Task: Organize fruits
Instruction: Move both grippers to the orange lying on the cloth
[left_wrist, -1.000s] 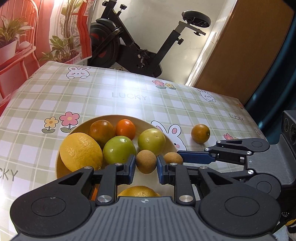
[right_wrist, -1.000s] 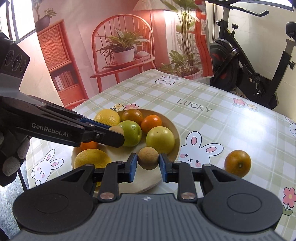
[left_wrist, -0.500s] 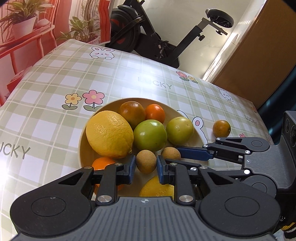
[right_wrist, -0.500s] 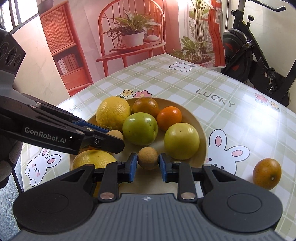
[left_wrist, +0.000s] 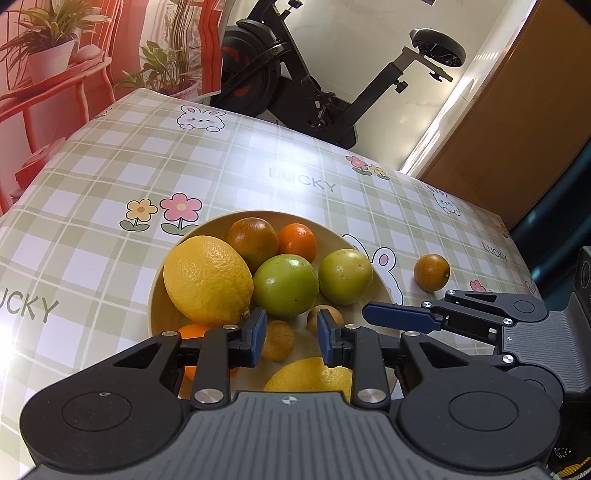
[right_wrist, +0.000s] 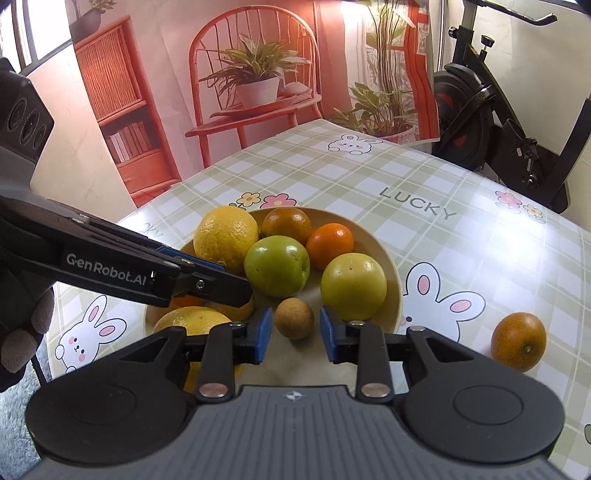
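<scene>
A beige bowl (left_wrist: 162, 273) (right_wrist: 393, 273) holds a large lemon (left_wrist: 207, 280), two green fruits (left_wrist: 286, 286) (right_wrist: 352, 286), oranges (left_wrist: 297, 242) and two small brown fruits. My left gripper (left_wrist: 290, 334) is open above the bowl; one small brown fruit (left_wrist: 277, 339) lies just below its left pad. My right gripper (right_wrist: 295, 328) is open, and the other small brown fruit (right_wrist: 295, 317) rests in the bowl between its pads, touching neither. A lone orange (left_wrist: 431, 272) (right_wrist: 519, 341) lies on the tablecloth right of the bowl.
The table has a green checked cloth (left_wrist: 258, 166) with bunny and flower prints. An exercise bike (left_wrist: 295, 85) stands past the far edge. A backdrop with a red chair and plants (right_wrist: 255, 85) hangs at the left. Each gripper shows in the other's view.
Both grippers have opened and let go of their small brown fruits, which now lie in the bowl. Both have drawn back a little.
</scene>
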